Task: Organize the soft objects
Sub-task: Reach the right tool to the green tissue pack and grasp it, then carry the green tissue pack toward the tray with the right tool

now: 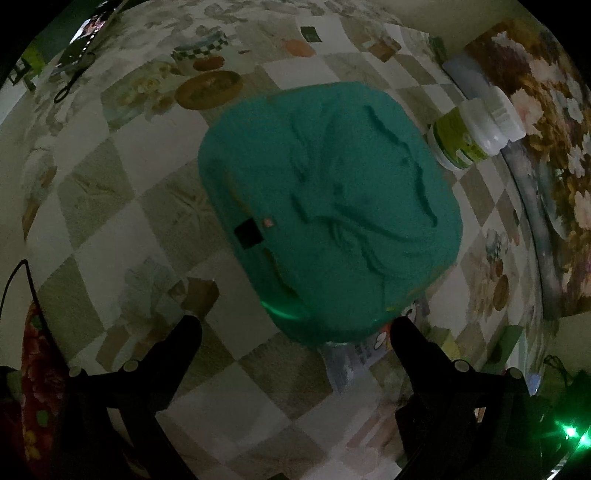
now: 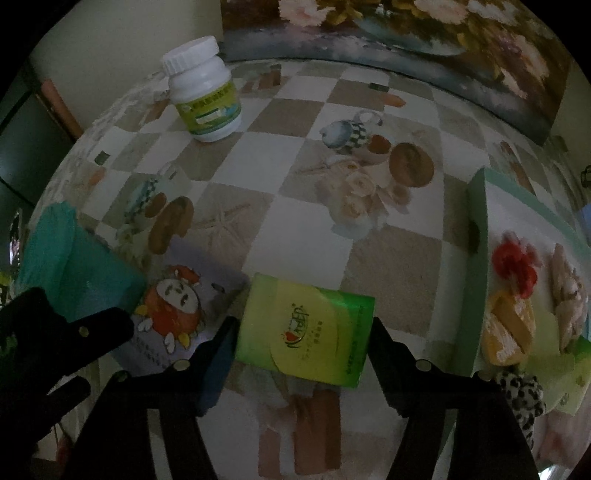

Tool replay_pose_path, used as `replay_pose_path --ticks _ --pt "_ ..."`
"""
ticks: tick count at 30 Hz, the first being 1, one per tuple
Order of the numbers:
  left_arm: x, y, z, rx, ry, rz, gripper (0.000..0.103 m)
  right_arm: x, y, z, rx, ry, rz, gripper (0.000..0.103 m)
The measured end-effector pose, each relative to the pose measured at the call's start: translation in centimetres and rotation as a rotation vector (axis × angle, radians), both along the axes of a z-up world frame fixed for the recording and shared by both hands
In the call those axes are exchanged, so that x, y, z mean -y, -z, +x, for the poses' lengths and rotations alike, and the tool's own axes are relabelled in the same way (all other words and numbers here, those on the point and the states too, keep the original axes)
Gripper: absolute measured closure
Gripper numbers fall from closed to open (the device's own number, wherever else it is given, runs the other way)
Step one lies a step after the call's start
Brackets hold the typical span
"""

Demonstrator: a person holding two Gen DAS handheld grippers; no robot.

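A teal soft pack (image 1: pixel 328 206) lies on the checkered tablecloth, partly on a pale tissue pack with a cartoon crab (image 1: pixel 364 350). My left gripper (image 1: pixel 295 328) is open just in front of it, touching nothing. In the right wrist view my right gripper (image 2: pixel 303 328) is shut on a green and yellow tissue pack (image 2: pixel 304 328), held just above the table. The crab pack (image 2: pixel 177 310) and the teal pack (image 2: pixel 74 269) lie to its left.
A white pill bottle with a green label (image 2: pixel 203 92) stands at the back left; it lies at the right in the left wrist view (image 1: pixel 476 129). A mint-green box (image 2: pixel 524 273) with soft items sits at the right. A floral painting (image 2: pixel 406 33) leans behind the table.
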State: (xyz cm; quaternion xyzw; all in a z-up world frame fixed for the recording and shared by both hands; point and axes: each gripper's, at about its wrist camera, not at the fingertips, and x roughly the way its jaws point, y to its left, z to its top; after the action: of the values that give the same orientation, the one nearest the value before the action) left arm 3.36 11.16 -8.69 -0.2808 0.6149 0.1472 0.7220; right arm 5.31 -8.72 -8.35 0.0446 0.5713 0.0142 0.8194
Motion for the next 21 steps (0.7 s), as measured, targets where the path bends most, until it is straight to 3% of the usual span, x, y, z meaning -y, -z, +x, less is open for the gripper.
replay_pose_path --ticks 12,21 --pt "1.8 0.7 0.2 -0.011 0.096 -0.013 0.001 1.0 -1.5 -2.4 0.007 0.002 0.036 0.032" --pt "1.6 0.9 0.7 -0.009 0.114 -0.034 0.001 1.3 -3.7 -3.9 0.031 0.009 0.035 0.032"
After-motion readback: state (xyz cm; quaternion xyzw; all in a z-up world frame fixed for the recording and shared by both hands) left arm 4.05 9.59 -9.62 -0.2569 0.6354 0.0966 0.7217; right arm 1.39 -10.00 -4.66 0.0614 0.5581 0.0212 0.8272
